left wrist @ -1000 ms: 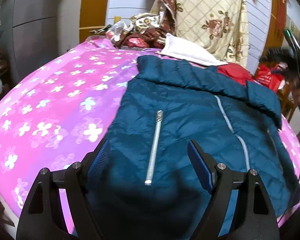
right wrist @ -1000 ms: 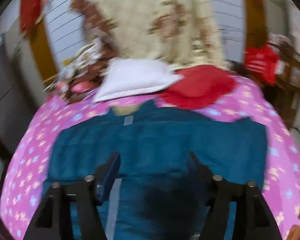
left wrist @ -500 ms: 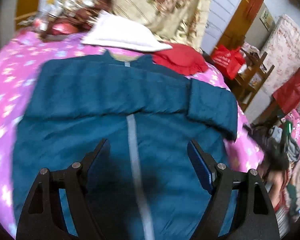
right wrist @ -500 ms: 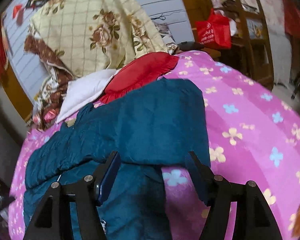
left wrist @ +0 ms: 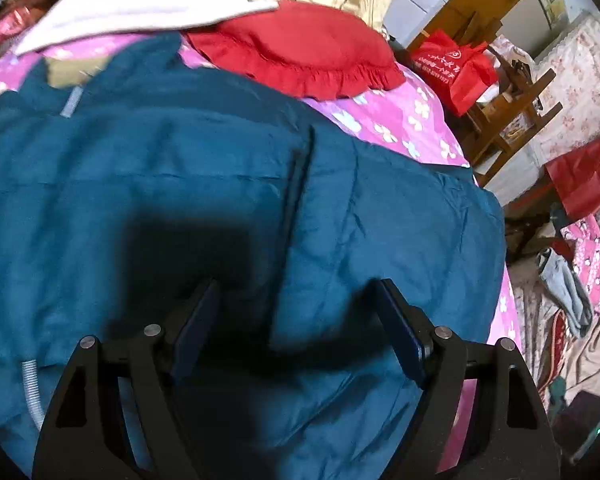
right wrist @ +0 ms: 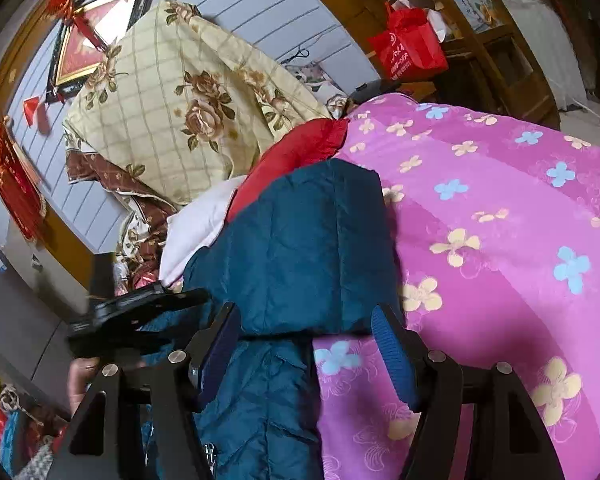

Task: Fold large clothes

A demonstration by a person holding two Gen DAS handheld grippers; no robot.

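Note:
A large teal padded jacket point(left wrist: 160, 184) lies spread on a pink flowered bedspread point(left wrist: 412, 120). Its sleeve point(left wrist: 400, 220) is folded across the chest. My left gripper point(left wrist: 296, 320) is open and empty, low over the jacket where the sleeve end lies. In the right wrist view the folded sleeve point(right wrist: 300, 248) ends between the fingers of my right gripper point(right wrist: 308, 344), which is open and empty just above the jacket's edge and the bedspread point(right wrist: 500, 240). The left gripper's black frame point(right wrist: 132, 320) shows at the left of that view.
A red frilled cushion point(left wrist: 300, 52) and a white pillow point(left wrist: 132, 0) lie at the head of the bed under a cream floral quilt point(right wrist: 180, 100). Red bags point(left wrist: 456, 64) and wooden furniture point(left wrist: 512, 100) stand beyond the bed's right edge.
Both grippers have swung right and come lower and closer to the jacket's folded sleeve. Both stay open.

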